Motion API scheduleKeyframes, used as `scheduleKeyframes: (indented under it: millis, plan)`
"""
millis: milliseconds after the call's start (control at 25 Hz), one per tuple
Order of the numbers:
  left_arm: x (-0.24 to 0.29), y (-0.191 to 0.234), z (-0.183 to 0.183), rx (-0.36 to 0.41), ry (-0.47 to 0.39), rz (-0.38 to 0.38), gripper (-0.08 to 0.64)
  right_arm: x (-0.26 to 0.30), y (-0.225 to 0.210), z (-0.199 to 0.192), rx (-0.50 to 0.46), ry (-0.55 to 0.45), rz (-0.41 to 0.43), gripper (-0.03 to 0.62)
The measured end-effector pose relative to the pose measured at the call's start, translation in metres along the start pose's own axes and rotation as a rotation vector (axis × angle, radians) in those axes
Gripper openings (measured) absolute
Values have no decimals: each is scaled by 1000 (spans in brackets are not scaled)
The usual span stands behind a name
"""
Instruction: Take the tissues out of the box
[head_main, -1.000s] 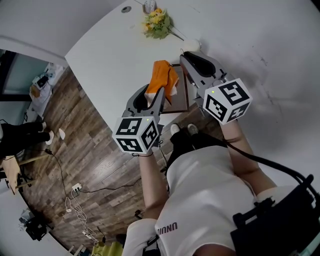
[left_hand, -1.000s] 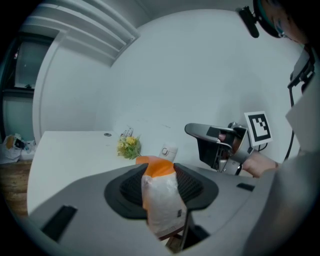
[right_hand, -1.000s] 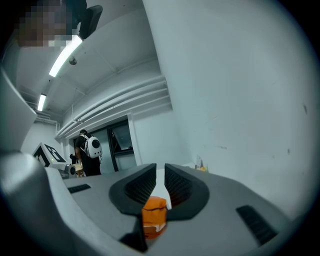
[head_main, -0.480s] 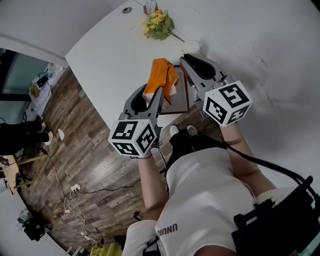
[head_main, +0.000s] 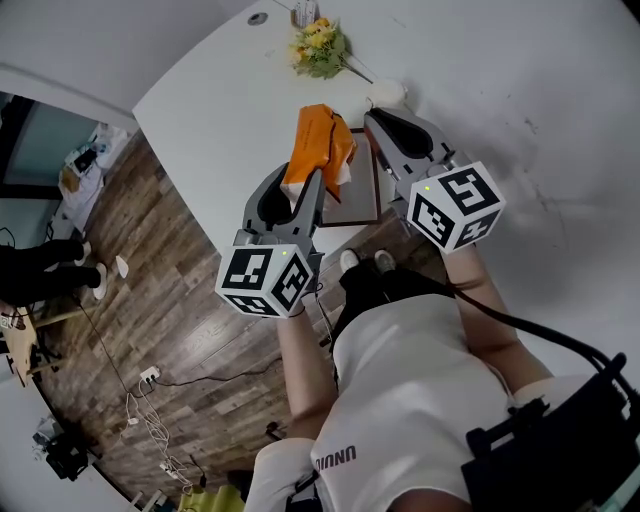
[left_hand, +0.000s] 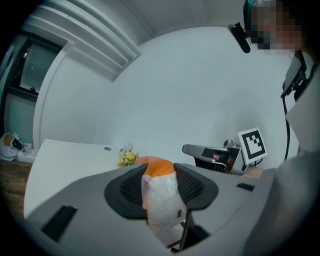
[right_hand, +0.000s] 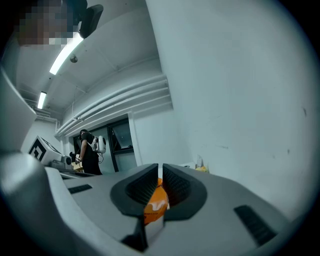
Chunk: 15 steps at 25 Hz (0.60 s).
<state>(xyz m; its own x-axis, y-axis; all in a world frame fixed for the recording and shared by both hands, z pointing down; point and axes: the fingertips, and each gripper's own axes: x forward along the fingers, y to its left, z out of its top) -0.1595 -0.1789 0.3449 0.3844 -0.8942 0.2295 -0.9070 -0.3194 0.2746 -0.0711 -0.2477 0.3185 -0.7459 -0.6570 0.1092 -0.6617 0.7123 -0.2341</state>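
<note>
1. Since a second ago, the left gripper (head_main: 303, 182) has drawn slightly back toward the person, and the orange-and-white soft plastic tissue pack (head_main: 320, 148) now sits a little higher in the head view; the right gripper (head_main: 372, 118) has barely shifted.
2. Left gripper: its jaws stand partway closed and press on the white lower part of the tissue pack (left_hand: 160, 197), whose orange end sticks out past the pads.
3. Right gripper (right_hand: 160, 176): its jaws are nearly together, pinching a thin edge of the same tissue pack (right_hand: 156, 206).
4. The pack is held in the air between the two grippers, above the near edge of the white table (head_main: 220, 110).
5. Below the pack, a dark-framed rectangular board (head_main: 376, 195) lies flat on the table.
6. Just beyond the right gripper's tip sits a small white rounded object (head_main: 390, 93).
7. Farther along the table lies a bunch of yellow flowers with green leaves (head_main: 318, 45).
8. Beside the table is a brown wood-plank floor (head_main: 170, 290) with loose cables (head_main: 150, 400) on it.
9. In the right gripper view, a person in dark clothes (right_hand: 90, 152) stands far off by a window.
</note>
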Motion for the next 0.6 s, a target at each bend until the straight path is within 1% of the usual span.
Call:
scheduleKeyframes:
  millis: [280, 600]
  plan:
    - [-8, 3, 12, 41, -55, 23, 169, 1, 1, -1, -6, 6, -9, 37]
    - [-19, 3, 37, 63, -160, 28, 169, 5, 6, 6, -8, 5, -4, 32]
